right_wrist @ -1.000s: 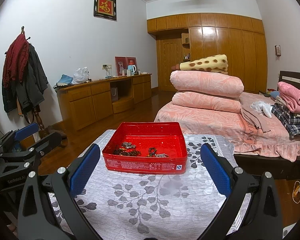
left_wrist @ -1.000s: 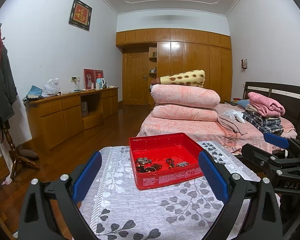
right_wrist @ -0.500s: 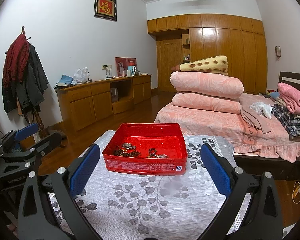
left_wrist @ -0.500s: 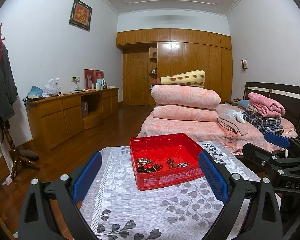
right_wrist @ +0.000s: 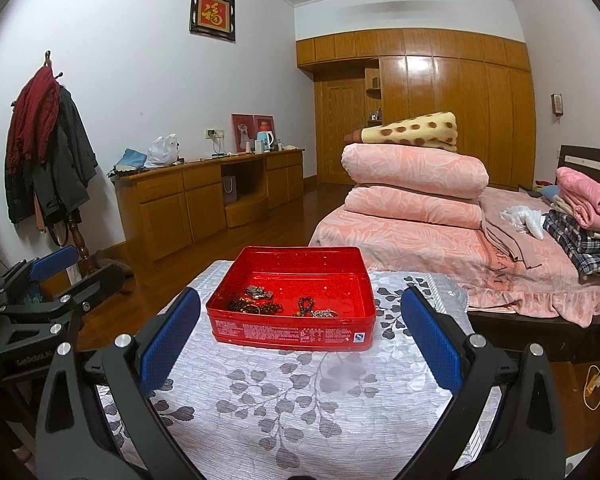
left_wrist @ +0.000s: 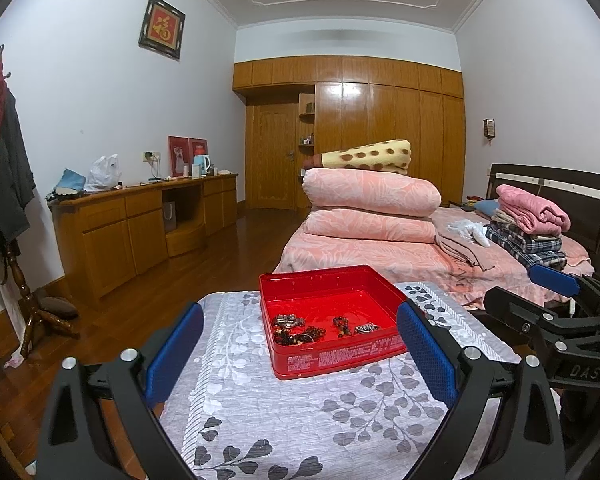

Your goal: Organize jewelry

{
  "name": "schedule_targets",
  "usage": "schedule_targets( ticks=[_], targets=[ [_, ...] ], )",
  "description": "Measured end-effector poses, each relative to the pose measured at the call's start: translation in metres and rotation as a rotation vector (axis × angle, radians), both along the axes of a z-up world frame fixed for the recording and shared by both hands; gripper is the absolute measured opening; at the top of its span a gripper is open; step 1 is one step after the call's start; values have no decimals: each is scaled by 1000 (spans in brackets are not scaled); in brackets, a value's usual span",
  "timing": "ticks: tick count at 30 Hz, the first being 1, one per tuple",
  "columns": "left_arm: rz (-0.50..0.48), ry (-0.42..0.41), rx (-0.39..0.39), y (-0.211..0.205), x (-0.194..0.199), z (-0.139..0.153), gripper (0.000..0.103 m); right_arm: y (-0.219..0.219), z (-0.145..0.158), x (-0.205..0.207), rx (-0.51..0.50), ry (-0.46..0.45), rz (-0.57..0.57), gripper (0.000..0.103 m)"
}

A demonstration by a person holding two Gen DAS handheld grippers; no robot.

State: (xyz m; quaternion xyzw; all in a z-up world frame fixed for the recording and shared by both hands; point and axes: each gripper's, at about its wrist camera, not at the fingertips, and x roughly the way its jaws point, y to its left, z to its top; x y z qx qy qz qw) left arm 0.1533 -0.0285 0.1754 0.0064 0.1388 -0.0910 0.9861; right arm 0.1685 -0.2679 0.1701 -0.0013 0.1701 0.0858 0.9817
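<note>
Jewelry (right_wrist: pixel 278 305): tangled pieces in red tin (right_wrist: pixel 292 334), frame centre, on surface (right_wrist: pixel 300 408); my left tongs (left_wrist: pixel 300 354) and right tongs (right_wrist: pixel 300 336) gape empty—I'd descend slowly, pinching one strand.

Both tongs (left_wrist: pixel 300 354) (right_wrist: pixel 300 338) agape, level.

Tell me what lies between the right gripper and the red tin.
Only bare leaf-patterned tablecloth lies between the right gripper and the red tin. The right wrist view shows it: the open fingers stop short of the tin, with no jewelry outside it.
</note>
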Motion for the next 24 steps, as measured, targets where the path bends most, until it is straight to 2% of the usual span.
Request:
schedule_targets(
  ticks=[24],
  targets=[
    [2, 8, 5, 1, 2, -4, 95, 1, 0, 0, -2, 1, 0, 97]
  ],
)
